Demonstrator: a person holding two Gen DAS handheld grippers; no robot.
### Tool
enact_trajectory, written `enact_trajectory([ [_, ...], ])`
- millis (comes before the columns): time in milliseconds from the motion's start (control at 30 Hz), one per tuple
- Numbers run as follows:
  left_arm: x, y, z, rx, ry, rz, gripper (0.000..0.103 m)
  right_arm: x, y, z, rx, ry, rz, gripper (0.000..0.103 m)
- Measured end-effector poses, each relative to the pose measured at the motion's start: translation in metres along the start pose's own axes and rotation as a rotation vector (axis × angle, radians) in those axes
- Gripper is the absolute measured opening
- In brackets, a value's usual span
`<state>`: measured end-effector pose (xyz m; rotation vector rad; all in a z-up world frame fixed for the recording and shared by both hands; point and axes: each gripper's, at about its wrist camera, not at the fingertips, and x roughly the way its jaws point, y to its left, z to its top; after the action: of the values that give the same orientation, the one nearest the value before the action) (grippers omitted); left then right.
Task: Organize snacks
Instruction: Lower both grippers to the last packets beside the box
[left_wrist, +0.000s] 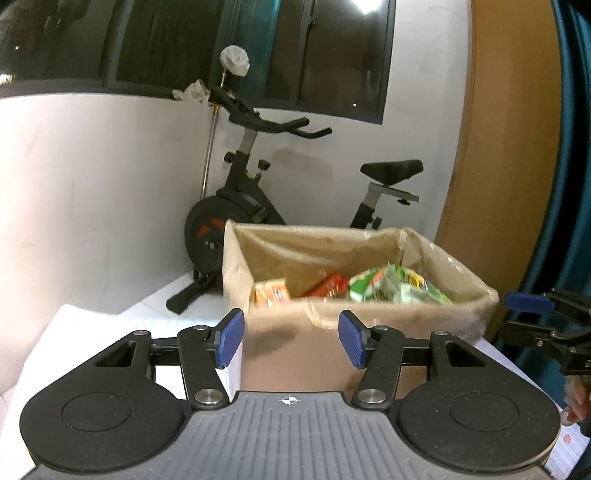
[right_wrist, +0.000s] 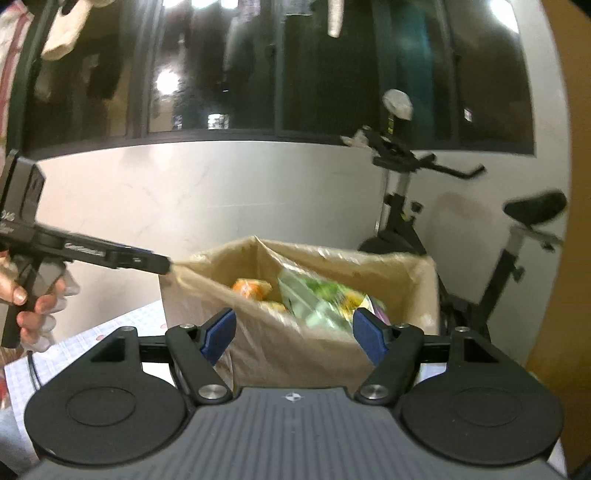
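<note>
The snacks (left_wrist: 384, 288) lie in the cardboard box (left_wrist: 295, 347) on the table (left_wrist: 74, 332), ahead of both my tools. My left gripper (left_wrist: 291, 338) faces the box's near wall, jaws apart and empty. My right gripper (right_wrist: 293, 336) is just short of the box, jaws apart, holding nothing.

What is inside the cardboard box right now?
The cardboard box holds snack packs: an orange packet, a red packet and a green bag. Whatever lies under them, and the box floor, is hidden by its near wall.
</note>
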<state>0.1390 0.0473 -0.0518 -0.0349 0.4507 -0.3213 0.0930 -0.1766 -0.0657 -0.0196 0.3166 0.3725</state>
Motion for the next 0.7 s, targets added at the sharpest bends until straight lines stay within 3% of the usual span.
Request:
enact_trajectory([
  [233,0.000,-0.001,-0.040,-0.074,0.074,-0.012,0.059,0.002,-0.005,-0.049,0.067,0.120,-0.033,0.072],
  [433,0.010,-0.004,-0.064,-0.097,0.139,0.008,0.059,0.039,-0.008,-0.091,0.137,0.277,-0.043,0.072],
  [633,0.018,-0.003,-0.078,-0.108,0.177,0.019,0.059,0.081,-0.010,-0.117,0.186,0.401,-0.115,0.073],
  [700,0.019,-0.002,-0.082,-0.115,0.189,0.022,0.059,0.093,-0.009,-0.120,0.200,0.422,-0.138,0.080],
])
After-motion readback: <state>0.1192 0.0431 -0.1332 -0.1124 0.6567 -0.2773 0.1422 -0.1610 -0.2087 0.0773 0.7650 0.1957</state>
